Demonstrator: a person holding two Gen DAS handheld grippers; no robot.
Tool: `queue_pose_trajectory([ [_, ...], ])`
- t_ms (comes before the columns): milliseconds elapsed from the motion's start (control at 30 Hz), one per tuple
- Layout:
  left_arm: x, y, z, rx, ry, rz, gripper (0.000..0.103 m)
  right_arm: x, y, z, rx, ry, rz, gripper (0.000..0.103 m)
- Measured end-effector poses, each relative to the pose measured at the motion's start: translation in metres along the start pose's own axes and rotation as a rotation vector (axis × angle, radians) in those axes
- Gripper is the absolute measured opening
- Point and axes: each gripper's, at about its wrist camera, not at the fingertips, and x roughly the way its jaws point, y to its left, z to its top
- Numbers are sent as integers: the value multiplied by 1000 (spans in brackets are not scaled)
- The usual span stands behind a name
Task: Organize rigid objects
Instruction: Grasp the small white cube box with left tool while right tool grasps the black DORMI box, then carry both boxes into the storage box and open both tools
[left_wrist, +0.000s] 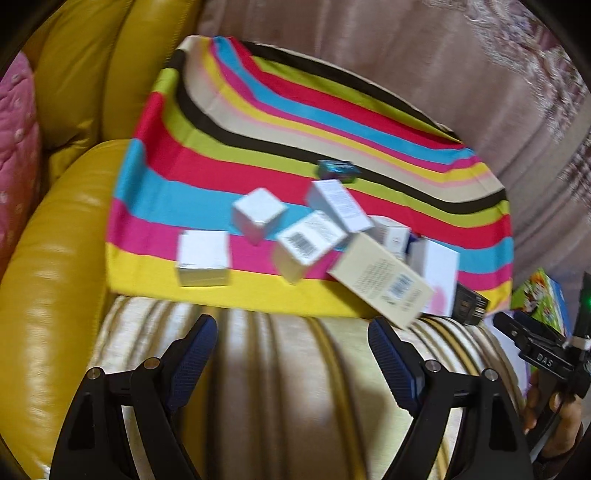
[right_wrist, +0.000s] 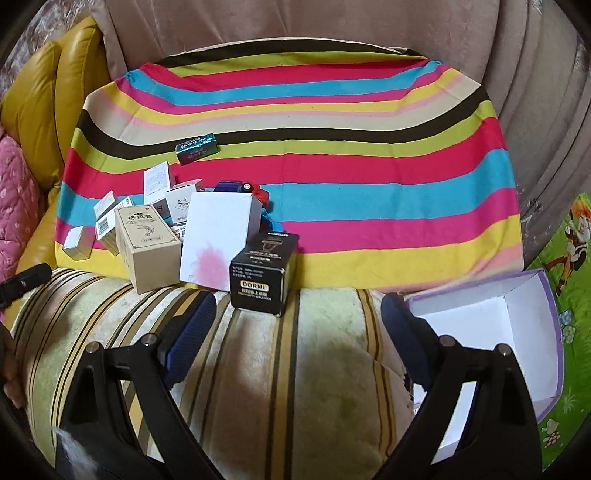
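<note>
- Both grippers are held spread and empty above the striped cushion (right_wrist: 258, 369): left gripper (left_wrist: 291, 354), right gripper (right_wrist: 299, 325).
- Small boxes are clustered on the striped cloth (right_wrist: 332, 206); the black box (right_wrist: 264, 273) stands nearest the right gripper.
- An open empty carton (right_wrist: 491, 332) lies at the right, judged the likely container.
- The black box is best approached squarely, pads closing on opposite flat faces, so neighbouring boxes are not toppled.
</note>
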Motion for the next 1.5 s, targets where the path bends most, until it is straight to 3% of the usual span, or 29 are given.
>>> queue_pose_trajectory([
  [133,11,19,12,-39,25,53,79,9,5,3,-6,12,-11,92],
  [467,56,45,43,-74,103,179,79,31,10,14,-9,41,-35,92],
  [733,79,52,51,-69,156,229,63,48,9,20,-5,70,-49,91],
  [900,89,53,52,-60,180,233,48,56,3,20,23,98,-44,74],
  [1033,90,49,54,-47,174,233,48,65,-1,21,39,125,-39,64],
  [1100,87,47,55,-47,158,234,48,71,-3,21,45,141,-35,52],
  [1267,81,46,56,-49,122,236,48,83,-8,23,68,172,-19,45],
  [1500,60,28,51,-34,39,222,48,78,-8,23,75,130,2,43],
])
